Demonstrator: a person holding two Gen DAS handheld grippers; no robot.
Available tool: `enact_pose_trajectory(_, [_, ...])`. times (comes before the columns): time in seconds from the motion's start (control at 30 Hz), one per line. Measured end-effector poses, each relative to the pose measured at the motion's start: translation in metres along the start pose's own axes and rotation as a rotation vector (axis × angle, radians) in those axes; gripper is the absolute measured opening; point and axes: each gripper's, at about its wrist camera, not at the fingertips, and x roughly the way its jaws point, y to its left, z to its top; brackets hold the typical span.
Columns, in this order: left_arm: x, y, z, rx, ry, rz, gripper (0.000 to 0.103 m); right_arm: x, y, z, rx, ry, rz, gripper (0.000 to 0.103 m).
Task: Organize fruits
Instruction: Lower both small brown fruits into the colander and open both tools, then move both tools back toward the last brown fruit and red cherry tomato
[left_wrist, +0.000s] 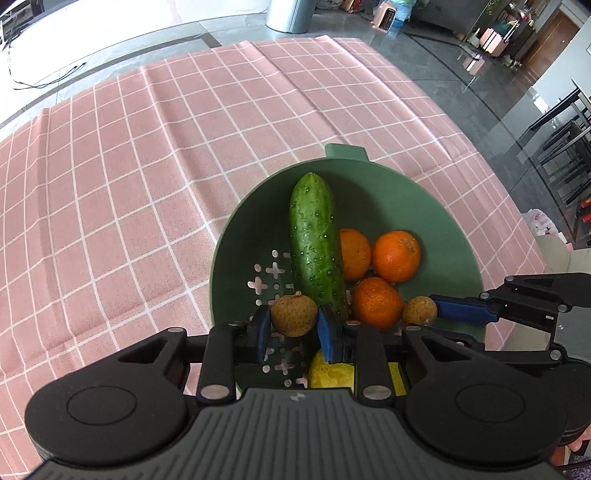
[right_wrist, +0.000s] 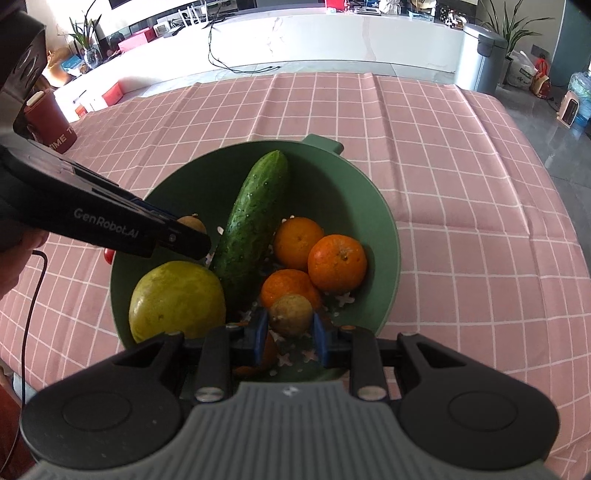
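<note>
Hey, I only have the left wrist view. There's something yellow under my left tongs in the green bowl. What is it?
Observer: A large round yellow-green fruit, lying against the bowl wall beside the cucumber.
Operator: Do the right tongs really grip that brown fruit on both sides?
Observer: Yes, the right tongs have both blue pads closed on the small brown fruit.
Operator: Anything else on the tablecloth?
Observer: A dark red cup stands at the far edge of the tablecloth.
</note>
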Motion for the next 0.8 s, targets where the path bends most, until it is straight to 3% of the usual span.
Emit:
enact_pose_trajectory(0.37, [0.004,0.000,0.003,0.017,0.029,0.010,0.031,0.008,0.005,0.005,-0.048,0.038,-0.006,0.023])
enact_pose_trajectory(0.6, [0.003,-0.001,0.003,0.019,0.033,0.020,0.041,0.004,0.005,0.006,-0.041,0.036,-0.016,0.024])
enact_pose_trajectory(0.8, [-0.008,-0.003,0.000,0.011,0.011,0.036,0.045,-0.009,0.010,0.003,-0.052,0.012,-0.024,0.032])
